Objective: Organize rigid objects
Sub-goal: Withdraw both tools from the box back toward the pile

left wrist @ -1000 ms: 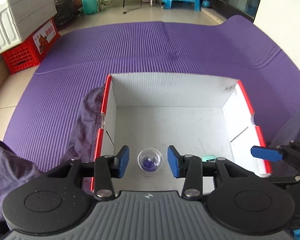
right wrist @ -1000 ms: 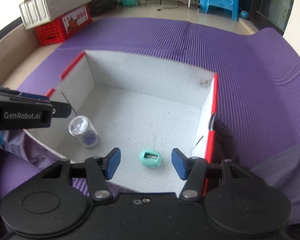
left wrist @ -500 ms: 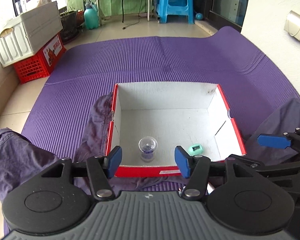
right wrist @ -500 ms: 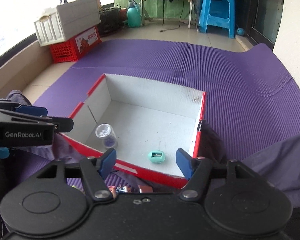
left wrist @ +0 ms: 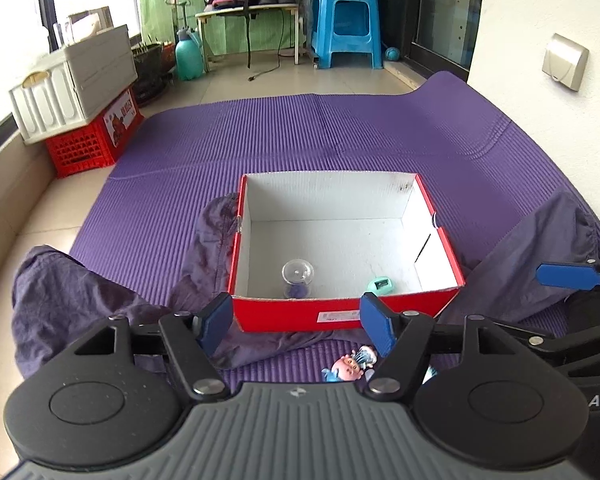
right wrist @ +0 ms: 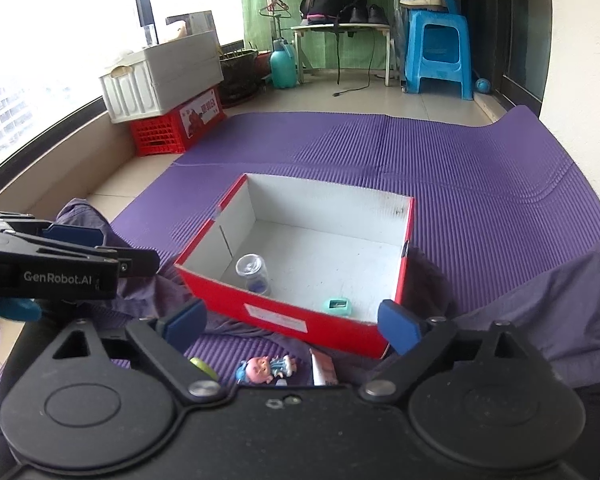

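A red box [left wrist: 340, 314] [right wrist: 280, 312] with a white inside sits on the purple mat. In it stand a clear cup with purple bits [left wrist: 297, 278] [right wrist: 254, 274] and a teal sharpener [left wrist: 380, 286] [right wrist: 337, 307]. On the mat in front of the box lie a small doll [left wrist: 350, 366] [right wrist: 266, 368], a white tube [right wrist: 322, 368] and a green round thing [right wrist: 202, 366]. My left gripper [left wrist: 296, 328] and right gripper [right wrist: 292, 328] hover above and before the box's near wall, their jaws opening with nothing between them.
Dark purple cloth [left wrist: 80, 292] [right wrist: 540, 312] lies bunched around the box on both sides. A white crate on a red crate [left wrist: 84, 120] stands at the far left. A blue stool [left wrist: 348, 28] and a low table stand at the back.
Both grippers have pulled back and up from inside the box, leaving the cup and the sharpener in it. Their jaws have spread wider. The doll and other items have come into view.
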`<action>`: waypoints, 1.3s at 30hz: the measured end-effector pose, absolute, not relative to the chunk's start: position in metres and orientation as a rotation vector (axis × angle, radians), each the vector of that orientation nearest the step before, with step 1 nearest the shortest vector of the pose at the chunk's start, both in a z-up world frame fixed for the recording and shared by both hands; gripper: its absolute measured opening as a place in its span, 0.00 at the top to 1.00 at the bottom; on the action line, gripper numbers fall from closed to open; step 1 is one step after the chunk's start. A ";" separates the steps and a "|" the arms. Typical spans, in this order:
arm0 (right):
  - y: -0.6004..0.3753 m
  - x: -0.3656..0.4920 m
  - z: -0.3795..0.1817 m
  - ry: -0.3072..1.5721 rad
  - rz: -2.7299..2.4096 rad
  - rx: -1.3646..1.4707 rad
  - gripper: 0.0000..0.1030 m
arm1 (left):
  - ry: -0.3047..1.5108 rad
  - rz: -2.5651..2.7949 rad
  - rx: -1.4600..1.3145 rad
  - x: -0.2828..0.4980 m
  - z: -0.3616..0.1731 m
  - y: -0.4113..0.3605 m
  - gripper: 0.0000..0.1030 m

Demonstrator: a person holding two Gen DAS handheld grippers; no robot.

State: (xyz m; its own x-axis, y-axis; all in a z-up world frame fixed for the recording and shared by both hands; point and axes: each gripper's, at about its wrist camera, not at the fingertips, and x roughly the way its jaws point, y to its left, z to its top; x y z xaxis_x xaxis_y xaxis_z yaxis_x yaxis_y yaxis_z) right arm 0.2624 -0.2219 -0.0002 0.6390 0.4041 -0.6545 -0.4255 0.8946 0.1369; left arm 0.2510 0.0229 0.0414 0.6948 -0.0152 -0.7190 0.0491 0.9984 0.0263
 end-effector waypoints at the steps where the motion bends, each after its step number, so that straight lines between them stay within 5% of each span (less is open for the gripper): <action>1: -0.223 0.258 0.000 0.735 0.478 -0.031 0.08 | 0.799 -0.037 0.047 0.247 0.042 0.023 0.29; 18: -0.246 0.185 0.012 0.659 0.514 0.020 0.00 | 0.769 -0.061 0.036 0.174 0.046 0.020 0.16; 24: -0.255 0.166 0.000 0.668 0.504 0.013 0.00 | 0.781 -0.081 -0.013 0.161 0.036 0.025 0.02; 39: -0.272 0.149 -0.074 0.834 0.390 0.049 0.00 | 0.913 -0.016 -0.048 0.167 -0.020 0.040 0.00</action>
